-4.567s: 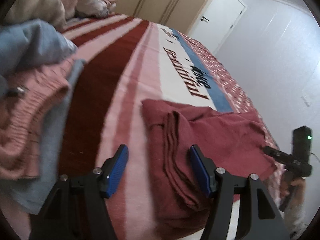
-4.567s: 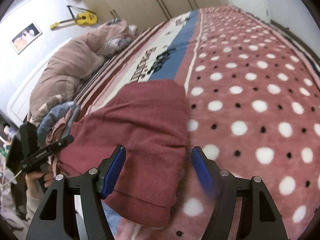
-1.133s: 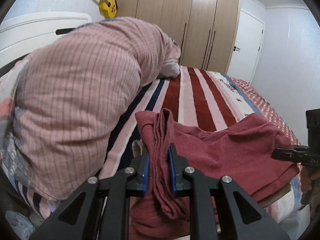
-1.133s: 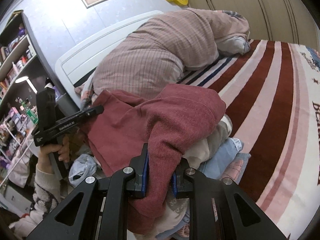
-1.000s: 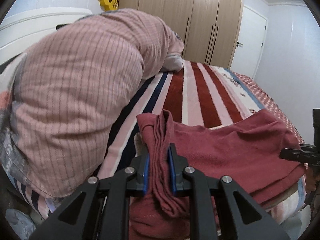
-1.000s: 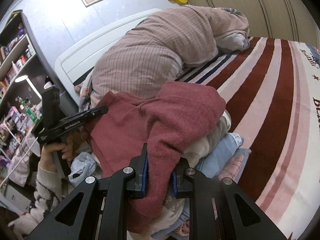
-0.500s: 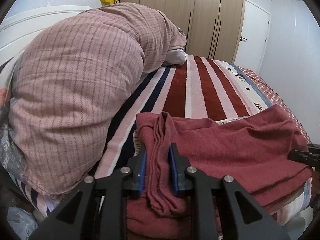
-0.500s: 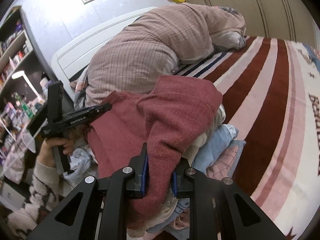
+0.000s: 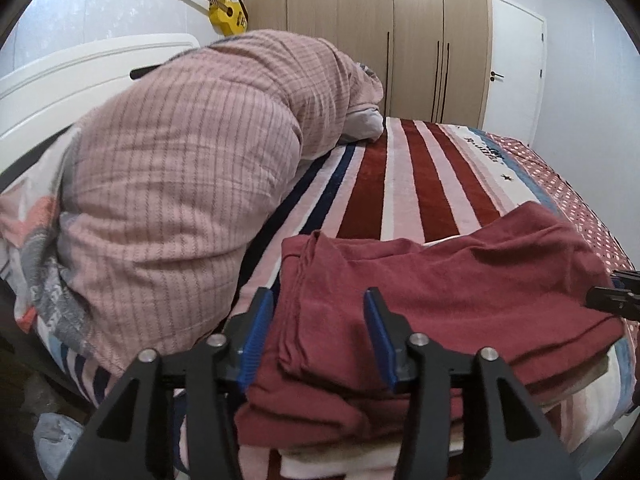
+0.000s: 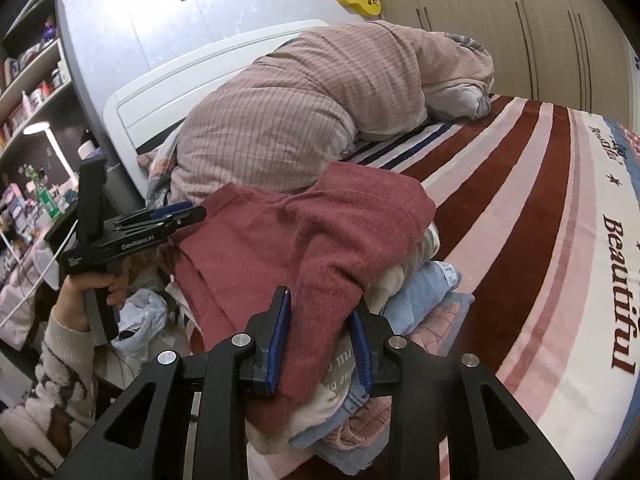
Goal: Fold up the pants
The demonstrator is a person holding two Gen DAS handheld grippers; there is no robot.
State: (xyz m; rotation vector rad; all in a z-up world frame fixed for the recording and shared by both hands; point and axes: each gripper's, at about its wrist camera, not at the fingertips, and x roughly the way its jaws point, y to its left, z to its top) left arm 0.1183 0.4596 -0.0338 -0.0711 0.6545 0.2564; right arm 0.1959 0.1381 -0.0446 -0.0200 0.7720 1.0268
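The folded dark red pants (image 9: 440, 300) lie on top of a stack of folded clothes (image 10: 416, 304) at the bed's near edge. They also show in the right wrist view (image 10: 288, 240). My left gripper (image 9: 318, 334) is open, its blue pads on either side of the pants' folded edge. My right gripper (image 10: 320, 332) is open, its pads standing either side of the hanging corner of the pants. The left gripper also shows in the right wrist view (image 10: 176, 214), at the far corner of the pants.
A big pink striped duvet bundle (image 9: 192, 184) lies left of the stack. The striped bed blanket (image 9: 420, 184) stretches beyond. A white headboard (image 10: 208, 80), shelves (image 10: 28, 92) and a plastic bag on the floor (image 10: 140, 320) are on the left.
Both grippers have opened and let go of the red pants, which now rest on the stack. Both have drawn back slightly.
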